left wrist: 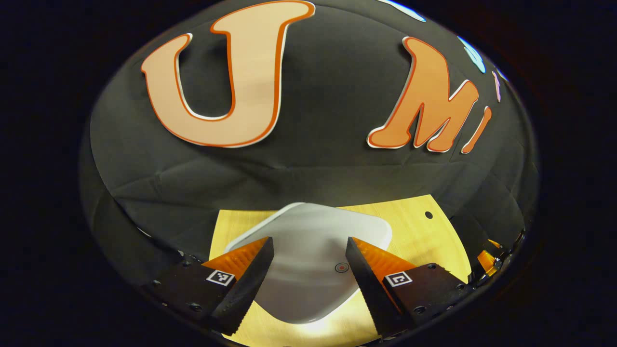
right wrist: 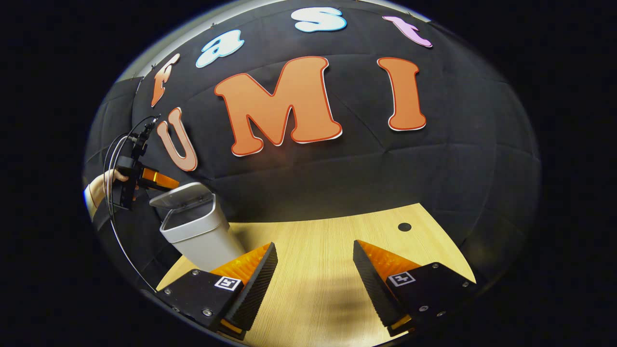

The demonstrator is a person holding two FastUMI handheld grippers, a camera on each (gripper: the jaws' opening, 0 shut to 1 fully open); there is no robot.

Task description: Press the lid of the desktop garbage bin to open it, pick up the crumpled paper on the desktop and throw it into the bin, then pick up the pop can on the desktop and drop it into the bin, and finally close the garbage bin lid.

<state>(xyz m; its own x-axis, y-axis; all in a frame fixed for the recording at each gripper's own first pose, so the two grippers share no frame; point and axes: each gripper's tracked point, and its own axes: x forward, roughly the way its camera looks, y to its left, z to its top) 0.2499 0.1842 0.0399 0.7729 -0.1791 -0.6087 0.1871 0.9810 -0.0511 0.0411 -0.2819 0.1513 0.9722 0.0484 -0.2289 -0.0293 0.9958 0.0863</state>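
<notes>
1. The left hand-held gripper (left wrist: 308, 270) hovers spread above the bin's lid (left wrist: 313, 250).
2. The right hand-held gripper (right wrist: 313, 279) is spread over bare desk (right wrist: 328, 241).
3. The garbage bin (right wrist: 197, 236), far left, looks light and tippable; its slick, stiff lid (right wrist: 181, 194) wants a gentle downward press.

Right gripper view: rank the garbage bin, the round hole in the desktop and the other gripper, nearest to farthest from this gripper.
1. Garbage bin, just left of the right gripper.
2. Round hole, ahead on the right.
3. Left gripper, far left, above the bin's lid.
</notes>
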